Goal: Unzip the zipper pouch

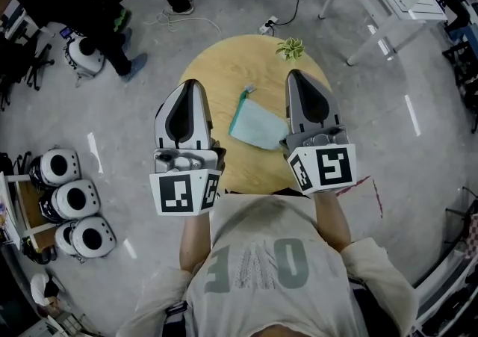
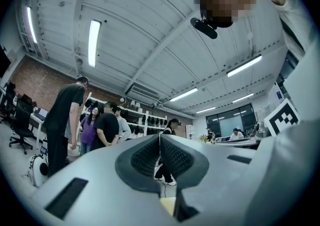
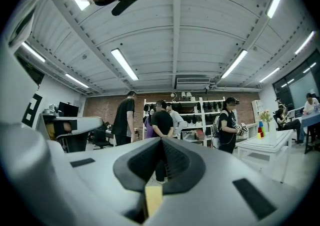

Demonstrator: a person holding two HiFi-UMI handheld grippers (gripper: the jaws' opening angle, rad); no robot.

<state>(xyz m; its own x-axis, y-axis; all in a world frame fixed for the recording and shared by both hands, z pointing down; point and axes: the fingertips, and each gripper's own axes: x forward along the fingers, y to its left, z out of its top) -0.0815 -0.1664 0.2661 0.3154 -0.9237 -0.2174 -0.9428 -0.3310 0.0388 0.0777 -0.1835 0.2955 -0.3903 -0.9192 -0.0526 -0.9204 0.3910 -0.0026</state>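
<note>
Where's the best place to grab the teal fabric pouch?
Probably the small pull tab at the far corner of the flat teal fabric pouch, from above: it juts past the edge, while the body lies flat on the round wooden table.

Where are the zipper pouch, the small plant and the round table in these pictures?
zipper pouch (image 1: 258, 125), head view, the middle of its teal cloth.
small plant (image 1: 290, 48), head view, its green leaves.
round table (image 1: 220, 74), head view, bare wood at the pouch's upper left.
</note>
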